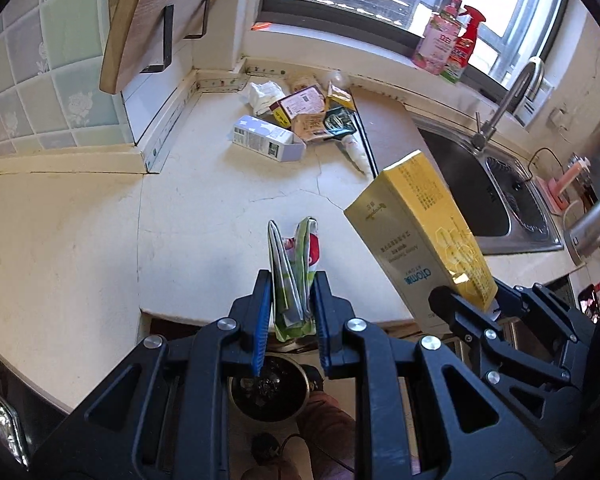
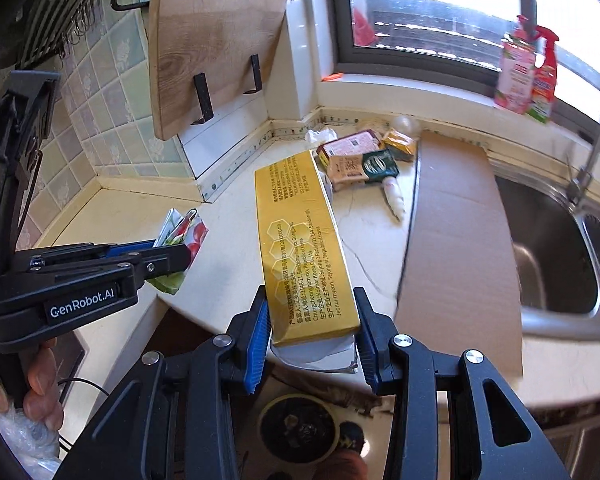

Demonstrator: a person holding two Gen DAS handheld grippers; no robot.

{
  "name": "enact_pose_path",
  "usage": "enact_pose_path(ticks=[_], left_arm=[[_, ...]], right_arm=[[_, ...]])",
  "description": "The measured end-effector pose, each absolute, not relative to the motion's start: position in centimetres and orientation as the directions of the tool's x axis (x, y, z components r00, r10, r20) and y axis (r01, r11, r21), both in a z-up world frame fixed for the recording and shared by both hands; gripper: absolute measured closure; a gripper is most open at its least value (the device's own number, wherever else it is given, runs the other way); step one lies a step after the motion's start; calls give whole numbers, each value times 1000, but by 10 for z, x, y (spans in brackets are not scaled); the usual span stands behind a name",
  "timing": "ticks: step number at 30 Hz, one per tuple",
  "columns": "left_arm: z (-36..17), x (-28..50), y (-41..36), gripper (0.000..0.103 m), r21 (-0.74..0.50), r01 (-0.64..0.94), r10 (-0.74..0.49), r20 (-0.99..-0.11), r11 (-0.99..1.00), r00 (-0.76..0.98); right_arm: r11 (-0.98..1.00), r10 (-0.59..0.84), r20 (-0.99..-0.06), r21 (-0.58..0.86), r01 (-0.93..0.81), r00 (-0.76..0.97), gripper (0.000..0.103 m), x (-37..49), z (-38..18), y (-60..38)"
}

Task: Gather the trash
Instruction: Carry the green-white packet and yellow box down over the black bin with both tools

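Observation:
My left gripper is shut on a flattened green, white and red carton, which stands upright between its blue pads. Beside it, my right gripper is shut on the near end of a long yellow box. Both are held above the counter's front edge. The left view shows the box at the right, and the right view shows the carton at the left. More trash lies at the back of the counter, including a white and blue box. A round dark bin stands on the floor below.
A steel sink with a tap is on the right, and a cardboard sheet lies beside it. A wooden cutting board hangs on the wall. Two bottles stand on the windowsill. A hand grips the left gripper's handle.

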State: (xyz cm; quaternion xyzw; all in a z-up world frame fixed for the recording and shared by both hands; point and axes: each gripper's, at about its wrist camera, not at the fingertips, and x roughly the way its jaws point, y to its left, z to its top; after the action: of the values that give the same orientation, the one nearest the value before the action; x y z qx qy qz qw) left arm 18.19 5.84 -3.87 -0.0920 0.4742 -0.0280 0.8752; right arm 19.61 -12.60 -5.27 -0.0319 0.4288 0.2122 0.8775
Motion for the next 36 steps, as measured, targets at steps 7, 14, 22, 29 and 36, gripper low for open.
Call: enact_pose_path(ticks=[7, 14, 22, 29, 36], left_arm=[[-46, 124, 41, 86, -203, 39, -194, -835, 978, 516], [-60, 94, 29, 86, -228, 59, -228, -851, 972, 472], [-96, 81, 21, 86, -216, 21, -206, -894, 976, 397], [-150, 81, 7, 86, -187, -6, -174, -924, 982, 339], [-215, 92, 2, 86, -157, -39, -139, -947, 987, 289]], right_arm=[[941, 286, -796, 129, -312, 533, 65, 109, -56, -148], [952, 249, -825, 112, -284, 507, 65, 57, -65, -162], [957, 229, -876, 123, -264, 424, 65, 47, -101, -173], [957, 248, -913, 181, -225, 322, 65, 50, -164, -188], [957, 271, -930, 233, -175, 246, 65, 59, -241, -198]])
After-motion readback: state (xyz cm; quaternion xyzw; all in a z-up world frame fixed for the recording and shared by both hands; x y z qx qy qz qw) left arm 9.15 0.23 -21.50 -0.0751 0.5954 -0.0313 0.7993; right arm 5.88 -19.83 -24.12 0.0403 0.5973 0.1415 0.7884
